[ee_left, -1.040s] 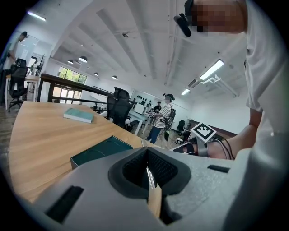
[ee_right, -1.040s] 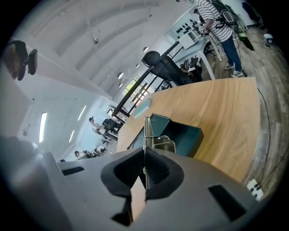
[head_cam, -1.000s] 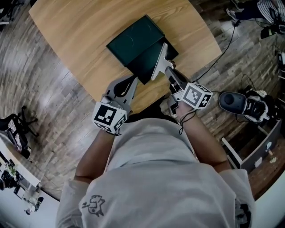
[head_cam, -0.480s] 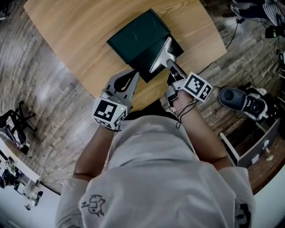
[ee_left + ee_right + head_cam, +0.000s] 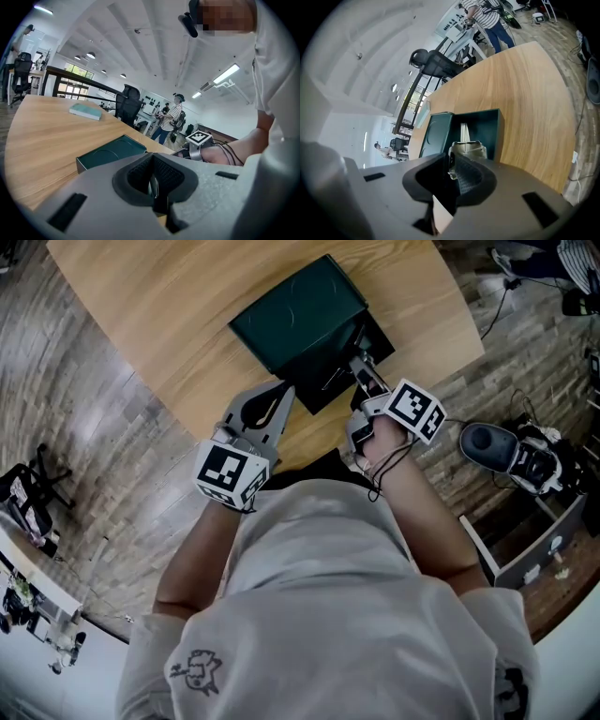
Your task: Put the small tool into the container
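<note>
A dark green container stands on the wooden table (image 5: 187, 324), its open tray (image 5: 367, 334) beside its lid (image 5: 295, 310). A silvery small tool (image 5: 467, 139) lies lengthwise inside the open tray (image 5: 487, 123); only a pale streak of the tool (image 5: 334, 380) shows in the head view. My right gripper (image 5: 359, 365) reaches into the tray's near end. Its jaws have just been opening, and the tool's near end still sits between them (image 5: 457, 161) without being pressed. My left gripper (image 5: 285, 396) rests at the container's near left corner, shut and empty (image 5: 153, 185).
The table's curved edge runs just under both grippers. A teal book (image 5: 85, 111) lies far across the table. A black device (image 5: 487, 451) and cables lie on the wood floor at the right. A person (image 5: 168, 119) stands among office chairs in the background.
The right gripper sank and rolled, bringing the tool from a raised tilt over the box down flat into the tray. Its jaws have parted slightly. The left gripper barely moved.
</note>
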Tool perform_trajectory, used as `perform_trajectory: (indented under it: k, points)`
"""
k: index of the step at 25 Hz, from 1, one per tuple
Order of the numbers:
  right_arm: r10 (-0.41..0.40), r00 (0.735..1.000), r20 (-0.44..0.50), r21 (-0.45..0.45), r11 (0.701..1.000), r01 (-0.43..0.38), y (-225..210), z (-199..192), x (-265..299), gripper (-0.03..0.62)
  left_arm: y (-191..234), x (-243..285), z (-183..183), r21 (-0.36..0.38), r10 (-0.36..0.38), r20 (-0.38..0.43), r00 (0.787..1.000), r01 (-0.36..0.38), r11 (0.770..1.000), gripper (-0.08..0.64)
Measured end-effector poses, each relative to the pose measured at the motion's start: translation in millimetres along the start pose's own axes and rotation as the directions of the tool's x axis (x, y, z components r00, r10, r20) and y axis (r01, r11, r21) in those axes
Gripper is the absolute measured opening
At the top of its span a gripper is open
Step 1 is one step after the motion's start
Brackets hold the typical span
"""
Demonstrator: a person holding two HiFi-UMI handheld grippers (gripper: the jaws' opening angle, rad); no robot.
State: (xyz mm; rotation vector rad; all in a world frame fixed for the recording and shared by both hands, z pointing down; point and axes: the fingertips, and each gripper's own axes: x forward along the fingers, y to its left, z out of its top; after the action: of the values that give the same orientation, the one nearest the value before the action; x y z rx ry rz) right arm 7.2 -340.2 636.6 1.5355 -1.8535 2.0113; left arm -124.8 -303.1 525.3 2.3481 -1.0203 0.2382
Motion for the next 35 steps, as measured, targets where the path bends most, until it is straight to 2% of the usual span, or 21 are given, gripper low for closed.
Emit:
perform_trajectory:
  k: [3,8,21,25,30,35]
  points:
    - [-0.012,1.000,-0.020,0.004,1.000,0.012,-2.0,-1.0,4.6,0.120,3.7,0.7,2.2,-0.004,0.005,0.001,1.000,-0.005,1.000,0.006]
    - [-0.010,1.000,-0.025,-0.030,1.000,0.009,7.3,-0.9,12.5,0.153,10.7,0.1,1.1,-0.012,0.009,-0.001,1.000,-0.009,1.000,0.006]
    - [0.045,0.999,-0.014,-0.088,0.995,-0.046,14.5,9.0,-14.9,0.160,-19.7,-1.8,4.6,0.023,0.026,0.019,0.999,-0.027,0.999,0.006]
    - [0.069,0.997,-0.022,-0.149,0.986,-0.072,23.4,8.4,-32.5,0.160,-37.7,-5.0,7.9,0.041,0.026,0.031,0.999,-0.027,0.999,0.006]
    - [0.106,0.994,-0.011,-0.290,0.951,-0.105,39.8,9.2,-62.5,0.158,-65.5,-10.0,10.3,0.070,0.021,0.052,0.998,-0.025,0.997,0.006]
    - [0.164,0.986,0.015,-0.457,0.879,-0.139,62.4,12.5,-97.8,0.136,-89.3,-16.4,13.6,0.089,0.028,0.077,0.997,-0.035,0.995,0.006]
